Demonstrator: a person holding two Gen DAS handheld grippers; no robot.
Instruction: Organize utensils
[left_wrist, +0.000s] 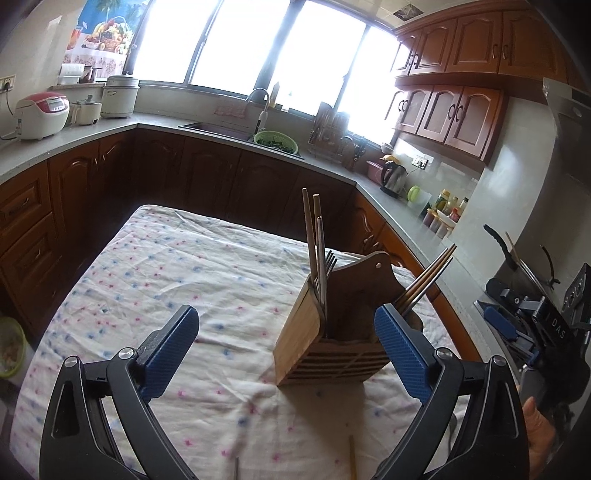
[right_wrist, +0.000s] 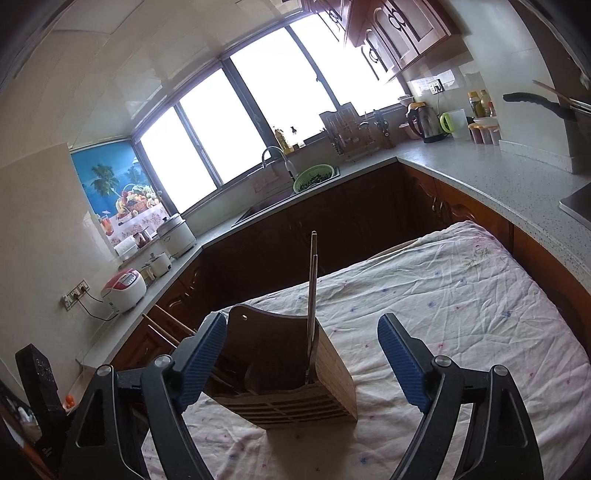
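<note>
Your left gripper (left_wrist: 286, 345) and right gripper (right_wrist: 301, 356) both stand wide, gripping nothing. Wooden utensil holder (left_wrist: 325, 350) stands upright near the tabletop's (left_wrist: 177, 266) near edge, holding chopsticks (left_wrist: 312, 236) and forks (left_wrist: 330, 258).

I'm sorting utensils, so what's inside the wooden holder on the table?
The wooden holder has chopsticks and a fork upright at one end, more chopsticks leaning at the other. Its walls hide their lower ends.

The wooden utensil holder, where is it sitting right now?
The wooden utensil holder stands on the flowered tablecloth, right of centre in the left wrist view, in front of the open left gripper, with chopsticks sticking up from it.
</note>
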